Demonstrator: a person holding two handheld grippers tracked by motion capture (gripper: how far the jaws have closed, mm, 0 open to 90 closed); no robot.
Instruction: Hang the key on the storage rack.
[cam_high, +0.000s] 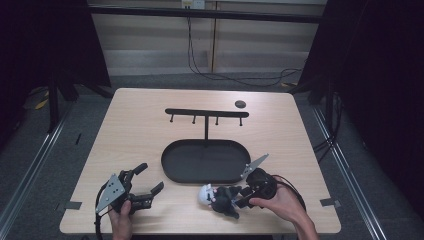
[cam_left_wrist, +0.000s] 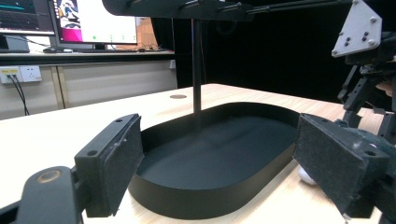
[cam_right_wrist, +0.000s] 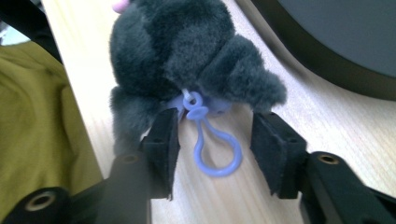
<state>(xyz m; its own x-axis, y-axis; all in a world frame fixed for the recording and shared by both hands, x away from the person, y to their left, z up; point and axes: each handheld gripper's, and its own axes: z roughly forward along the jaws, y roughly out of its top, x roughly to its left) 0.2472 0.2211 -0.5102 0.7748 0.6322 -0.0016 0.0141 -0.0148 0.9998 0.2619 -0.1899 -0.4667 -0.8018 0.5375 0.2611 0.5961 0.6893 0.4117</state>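
Right hand-held gripper (cam_right_wrist: 215, 154) straddles plush toy's (cam_right_wrist: 187, 56) loop (cam_right_wrist: 212, 144).

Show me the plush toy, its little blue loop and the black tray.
plush toy (cam_right_wrist: 187, 51), right gripper view, grey furry body.
blue loop (cam_right_wrist: 236, 154), right gripper view, its right side.
black tray (cam_high: 170, 172), high view, left rim.

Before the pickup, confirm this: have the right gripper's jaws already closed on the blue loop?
No: in the right gripper view the blue loop lies on the table between the spread jaws of the right gripper, touching neither pad.
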